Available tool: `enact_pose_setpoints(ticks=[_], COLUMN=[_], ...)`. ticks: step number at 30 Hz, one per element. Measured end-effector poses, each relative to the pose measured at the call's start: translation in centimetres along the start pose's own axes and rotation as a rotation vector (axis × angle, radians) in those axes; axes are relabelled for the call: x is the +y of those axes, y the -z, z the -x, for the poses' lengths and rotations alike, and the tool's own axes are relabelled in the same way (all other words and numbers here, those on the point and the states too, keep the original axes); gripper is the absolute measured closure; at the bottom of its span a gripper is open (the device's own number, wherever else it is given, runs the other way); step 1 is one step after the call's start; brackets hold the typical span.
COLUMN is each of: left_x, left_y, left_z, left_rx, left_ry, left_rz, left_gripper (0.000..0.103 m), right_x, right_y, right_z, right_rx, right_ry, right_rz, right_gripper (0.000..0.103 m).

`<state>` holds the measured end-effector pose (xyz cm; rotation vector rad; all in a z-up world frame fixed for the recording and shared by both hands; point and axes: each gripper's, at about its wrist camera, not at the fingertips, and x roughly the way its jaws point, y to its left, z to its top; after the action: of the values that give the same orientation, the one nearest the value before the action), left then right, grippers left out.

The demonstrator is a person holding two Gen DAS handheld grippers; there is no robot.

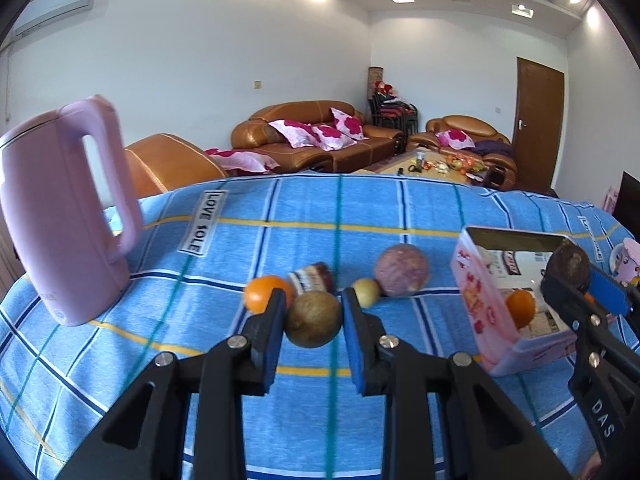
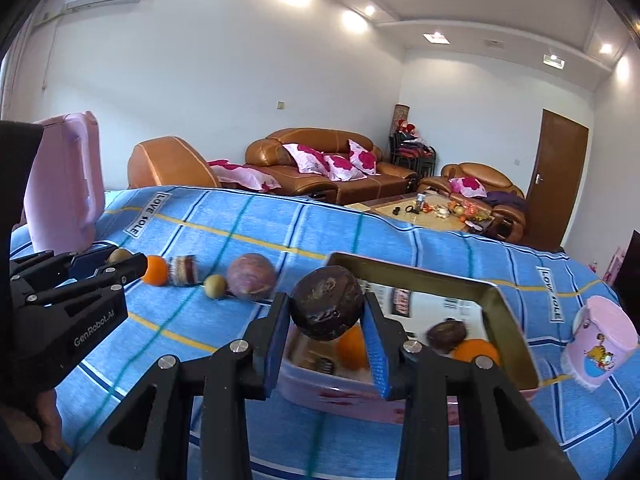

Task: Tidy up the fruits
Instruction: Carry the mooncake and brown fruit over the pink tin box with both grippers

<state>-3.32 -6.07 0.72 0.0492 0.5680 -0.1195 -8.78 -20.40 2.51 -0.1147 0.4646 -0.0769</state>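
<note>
Pink kettle [image 1: 60,216] left, pink cup [image 2: 600,340] beside tin [image 2: 516,332]

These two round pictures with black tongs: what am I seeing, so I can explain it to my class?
No robot here: a person holds a hand-held gripper in each hand, each with a wide-angle camera looking along its jaws. In the left camera's picture, the left gripper clasps a brownish-green fruit. In the right camera's picture, the right gripper holds a dark fruit over a pink tin with oranges inside. On the blue checked cloth lie an orange, a purple fruit and a pink kettle.
</note>
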Motion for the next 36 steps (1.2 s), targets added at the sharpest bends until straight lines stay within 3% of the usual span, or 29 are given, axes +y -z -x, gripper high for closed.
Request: enact_pose_setpoints(ticks=[9,25,30,36], left_x=[-3.4,-12.4,-15.2,-15.7], left_y=[-0.8,-2.7,-2.4,-2.3], left_z=[-0.2,-1.7,-2.9,-3.7], left_rx=[-0.001,0.008,0.044,0.075], left_ry=[0.047,0.226,0.243,0.253], left_rz=[-0.023,-0.061,-0.083,-0.074], left_gripper=[0.074,0.074,0.074,0.074], right_x=[-5.1,-13.6,-14.1,-13.3], right_y=[-0.6,-1.3,-0.9,-0.4], right_z=[0.1,-0.8,-2.8,-4.2], right_rx=[-0.020,-0.023,0.047,0.109], right_ry=[0.060,0.205,0.171,0.138], right_rz=[-0.082,-0.163,-0.168,-0.128], right_gripper=[0.065,0.065,0.065,0.064])
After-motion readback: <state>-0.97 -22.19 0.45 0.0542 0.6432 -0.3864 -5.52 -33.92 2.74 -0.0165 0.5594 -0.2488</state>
